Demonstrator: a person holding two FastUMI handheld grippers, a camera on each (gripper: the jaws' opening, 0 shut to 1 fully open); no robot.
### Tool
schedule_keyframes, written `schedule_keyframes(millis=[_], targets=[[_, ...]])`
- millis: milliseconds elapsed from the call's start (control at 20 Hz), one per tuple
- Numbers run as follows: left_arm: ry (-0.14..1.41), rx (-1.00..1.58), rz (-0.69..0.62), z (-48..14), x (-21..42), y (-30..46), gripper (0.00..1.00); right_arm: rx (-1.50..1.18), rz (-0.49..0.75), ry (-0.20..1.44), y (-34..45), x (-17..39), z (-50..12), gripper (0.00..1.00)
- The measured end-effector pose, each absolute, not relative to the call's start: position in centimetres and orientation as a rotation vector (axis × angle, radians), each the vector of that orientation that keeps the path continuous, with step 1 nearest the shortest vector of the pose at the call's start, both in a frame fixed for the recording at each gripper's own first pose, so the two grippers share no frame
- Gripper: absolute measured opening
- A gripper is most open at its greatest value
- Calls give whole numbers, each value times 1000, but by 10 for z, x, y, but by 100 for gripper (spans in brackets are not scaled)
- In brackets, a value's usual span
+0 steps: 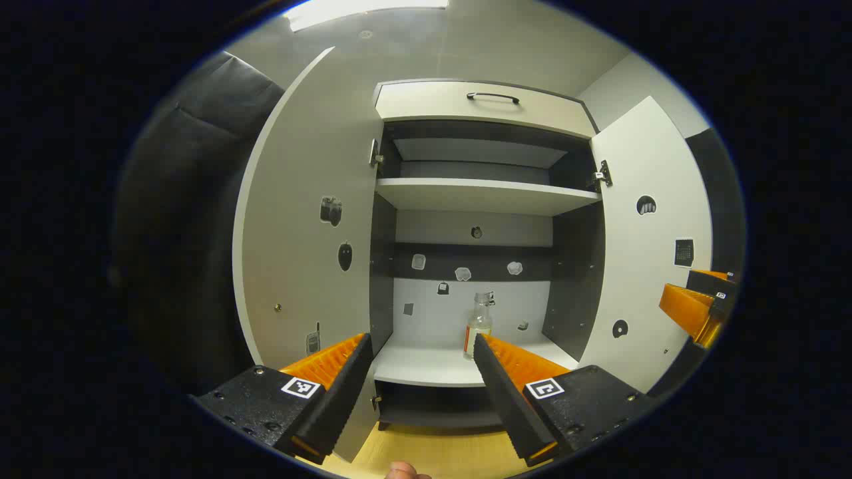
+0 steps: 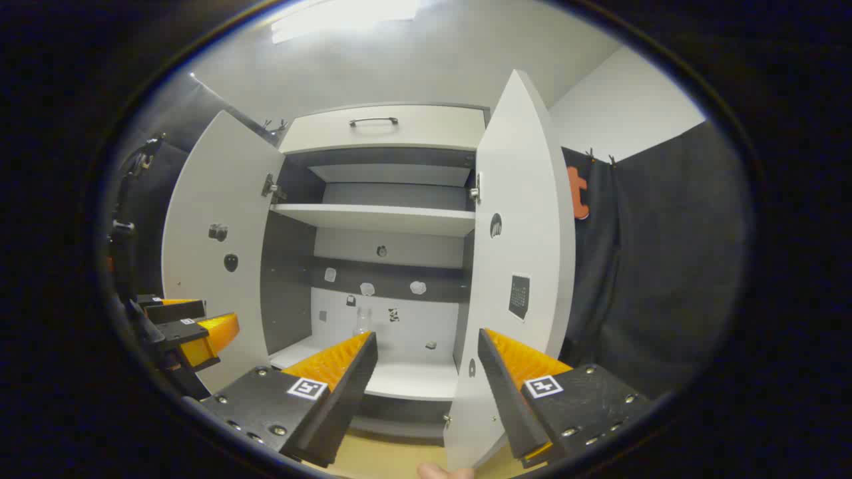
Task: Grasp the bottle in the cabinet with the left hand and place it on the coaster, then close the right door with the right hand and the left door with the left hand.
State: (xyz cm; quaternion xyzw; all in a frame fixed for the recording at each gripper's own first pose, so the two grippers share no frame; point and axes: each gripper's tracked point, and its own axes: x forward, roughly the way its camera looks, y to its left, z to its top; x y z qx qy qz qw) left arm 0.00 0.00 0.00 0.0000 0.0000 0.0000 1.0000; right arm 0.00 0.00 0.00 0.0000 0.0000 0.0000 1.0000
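Ahead of us, in the left gripper view, the cabinet stands with both doors swung wide. The bottle, clear glass with a label low on its body, stands upright on the lower shelf, toward the right half of that shelf and near the back wall. Our left gripper is spread wide and holds nothing; the bottle appears just above the tip of its right-hand finger, still apart from it and farther back in the cabinet. The left door stands open beside the left-hand finger, and the right door is open too.

In the right gripper view, our right gripper is likewise wide open and empty. The right door's edge runs down between its fingers. We see the bottle small and faint on the shelf, just above the tip of the left-hand finger. The left gripper shows at the far left, in front of the left door.
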Motion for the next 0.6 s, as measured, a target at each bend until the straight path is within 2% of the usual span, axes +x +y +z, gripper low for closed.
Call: schedule_keyframes(millis=[100, 150, 250, 600], targets=[[-15, -8, -31, 7, -1, -11, 96, -6, -8, 14, -1, 2, -4, 92], [-13, -21, -45, 8, -2, -17, 93, -5, -10, 17, -2, 2, -6, 92], [-14, -47, -55, 10, -2, -25, 96, 13, -11, 20, -5, 1, -5, 92], [-7, -42, -43, 18, -12, -25, 96, 68, -19, -16, -16, -2, 18, 92]])
